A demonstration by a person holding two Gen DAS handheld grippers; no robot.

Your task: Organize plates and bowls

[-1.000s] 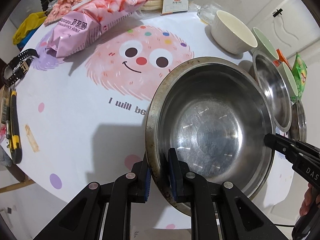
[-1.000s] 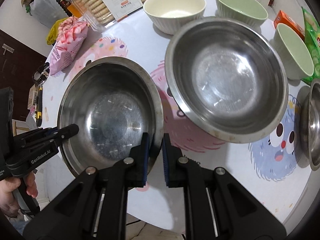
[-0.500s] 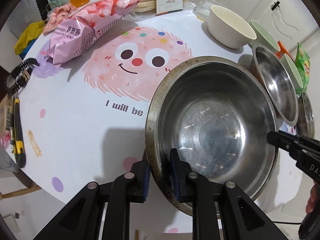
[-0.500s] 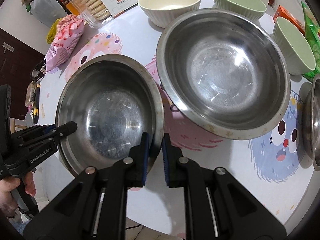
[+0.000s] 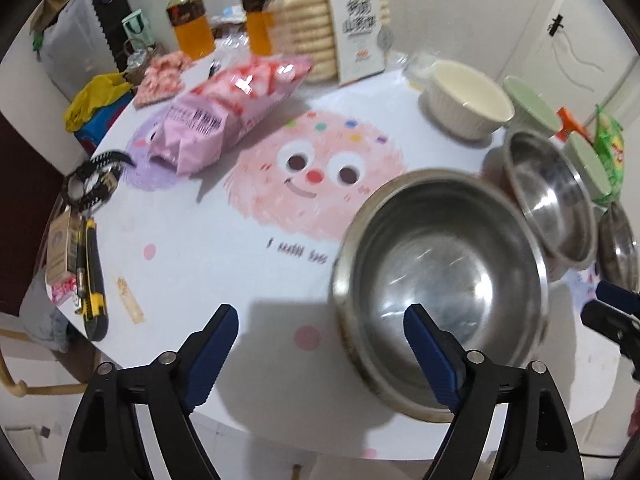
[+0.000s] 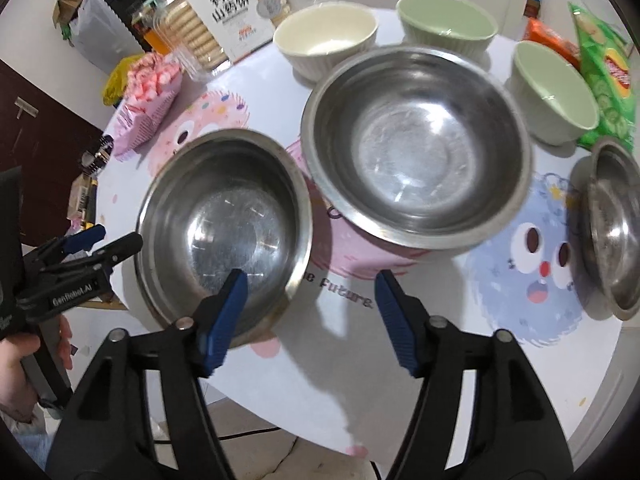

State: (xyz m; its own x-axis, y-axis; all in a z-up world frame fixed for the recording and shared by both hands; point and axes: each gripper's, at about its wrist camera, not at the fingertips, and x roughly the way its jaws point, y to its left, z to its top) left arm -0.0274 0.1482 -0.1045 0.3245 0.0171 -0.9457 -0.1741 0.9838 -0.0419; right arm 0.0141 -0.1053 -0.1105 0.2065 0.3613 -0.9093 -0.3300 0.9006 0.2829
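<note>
Both claws stood wide open, gripping nothing. My left gripper point(image 5: 320, 344) straddled the near-left rim of the near steel bowl point(image 5: 440, 280), its right pad over the bowl's inside, its left pad over bare table point(image 5: 200, 248). My right gripper point(image 6: 310, 302) sat at the same bowl's near-right rim point(image 6: 224, 232), left pad over the bowl's inside, right pad over the printed cloth.

The bowl rested upright at the near edge of the table, part of its rim seeming to overhang. The larger steel bowl point(image 6: 416, 144) sat just beyond it to the right, rims near or touching; I could not tell which. A third steel dish point(image 6: 612, 228) lay at the far right edge.

Handling judgement: thin steel, light, rigid, slick. Pads should pinch across the rim wall, one inside and one outside. A one-sided hold would likely let it swing. The ceramic bowls behind point(image 6: 326, 40) looked heavier and chippable.
</note>
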